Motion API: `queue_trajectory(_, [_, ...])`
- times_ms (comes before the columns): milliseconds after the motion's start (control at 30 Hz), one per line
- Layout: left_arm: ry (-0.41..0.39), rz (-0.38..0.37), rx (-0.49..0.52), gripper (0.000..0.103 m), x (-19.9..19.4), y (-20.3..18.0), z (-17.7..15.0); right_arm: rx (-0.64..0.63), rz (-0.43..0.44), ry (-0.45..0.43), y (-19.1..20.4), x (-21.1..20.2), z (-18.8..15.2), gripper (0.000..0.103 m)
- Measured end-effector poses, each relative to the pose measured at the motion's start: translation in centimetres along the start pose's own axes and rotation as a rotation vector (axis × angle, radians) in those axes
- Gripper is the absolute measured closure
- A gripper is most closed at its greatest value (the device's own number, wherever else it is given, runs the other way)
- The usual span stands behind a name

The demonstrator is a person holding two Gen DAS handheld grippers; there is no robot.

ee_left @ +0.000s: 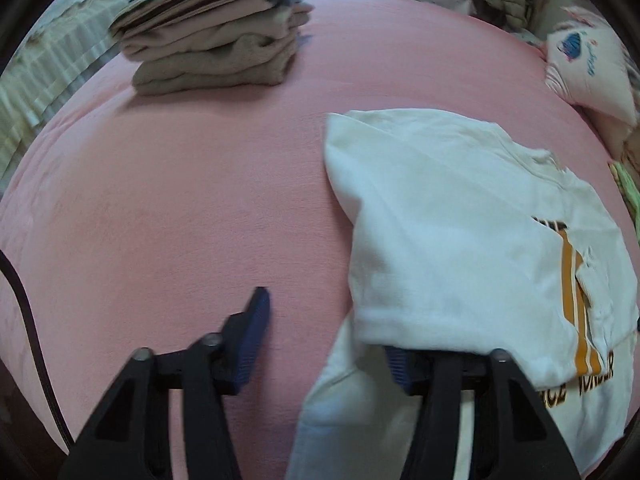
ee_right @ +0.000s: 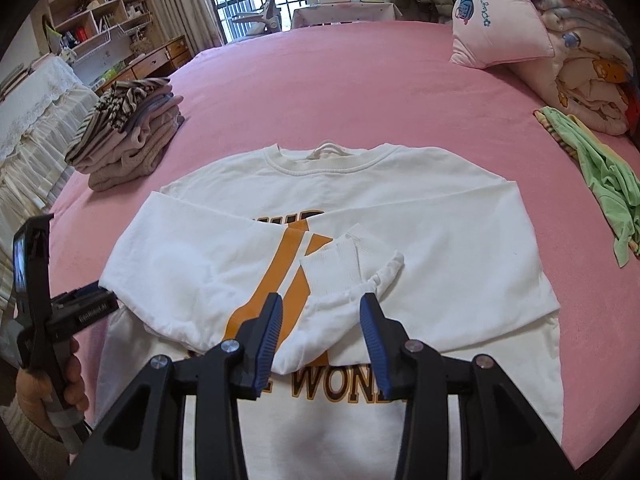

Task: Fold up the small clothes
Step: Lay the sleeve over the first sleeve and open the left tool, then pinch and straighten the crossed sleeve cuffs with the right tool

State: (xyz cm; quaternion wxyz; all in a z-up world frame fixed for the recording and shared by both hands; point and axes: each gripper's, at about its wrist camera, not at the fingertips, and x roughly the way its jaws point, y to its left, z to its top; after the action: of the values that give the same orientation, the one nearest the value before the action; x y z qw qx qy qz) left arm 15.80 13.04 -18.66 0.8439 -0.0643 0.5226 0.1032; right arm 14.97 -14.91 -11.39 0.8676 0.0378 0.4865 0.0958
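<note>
A white sweatshirt (ee_right: 420, 208) with orange stripes and brown lettering lies front up on the pink bed (ee_right: 340, 80). Both sleeves are folded across its chest and the cuffs (ee_right: 340, 264) meet in the middle. My right gripper (ee_right: 320, 312) is open just above the cuffs and holds nothing. My left gripper (ee_left: 324, 320) is open at the shirt's left edge (ee_left: 400, 280); its right finger is hidden under the folded sleeve and its left finger (ee_left: 258, 308) rests on the bare bed. It also shows in the right wrist view (ee_right: 80, 300).
A pile of folded clothes (ee_right: 128, 128) sits at the bed's left side, also in the left wrist view (ee_left: 216, 40). A green garment (ee_right: 600, 184) lies at the right edge. A pink pillow (ee_right: 496, 24) and a rolled quilt (ee_right: 592, 64) sit at the far right.
</note>
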Motion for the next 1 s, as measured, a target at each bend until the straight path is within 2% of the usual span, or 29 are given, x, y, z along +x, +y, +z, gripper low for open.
queue_trajectory(33, [0.006, -0.007, -0.008, 0.069, 0.1, 0.6, 0.0, -0.01, -0.002, 0.005, 0.2, 0.4, 0.1, 0.061])
queue_trajectory(67, [0.008, -0.023, -0.016, 0.069, 0.0, 1.2, 0.0, -0.02, -0.008, 0.01, 0.4, 0.8, 0.1, 0.06])
queue_trajectory(233, [-0.005, -0.085, -0.031, 0.069, -0.4, 2.6, -0.1, -0.067, -0.032, 0.028, 1.7, 3.1, 1.1, 0.06])
queue_trajectory(367, [0.005, -0.087, -0.037, 0.068, 0.1, 2.7, -0.4, -0.109, -0.068, 0.057, 3.0, 5.5, 2.1, 0.06])
queue_trajectory(500, [0.013, -0.096, -0.045, 0.066, 0.5, 2.9, -0.4, -0.162, -0.184, 0.124, 3.6, 8.1, 1.9, 0.06])
queue_trajectory(633, [0.015, -0.102, -0.044, 0.065, 0.6, 3.0, -0.5, -0.167, -0.19, 0.128, 3.3, 8.3, 1.6, 0.062])
queue_trajectory(700, [0.02, -0.102, -0.045, 0.065, 0.8, 3.0, -0.4, -0.156, -0.17, 0.146, 2.8, 8.4, 1.7, 0.095])
queue_trajectory(733, [0.02, -0.1, -0.045, 0.065, 0.8, 3.0, -0.4, -0.127, -0.135, 0.156, 2.4, 8.3, 1.8, 0.095])
queue_trajectory(833, [0.018, -0.098, -0.041, 0.065, 0.8, 2.9, -0.4, -0.038, -0.068, 0.108, 0.5, 6.3, 2.5, 0.097])
queue_trajectory(1000, [0.016, -0.091, -0.039, 0.065, 0.8, 2.8, -0.6, 0.172, -0.033, -0.071, -5.1, 0.7, 2.2, 0.097])
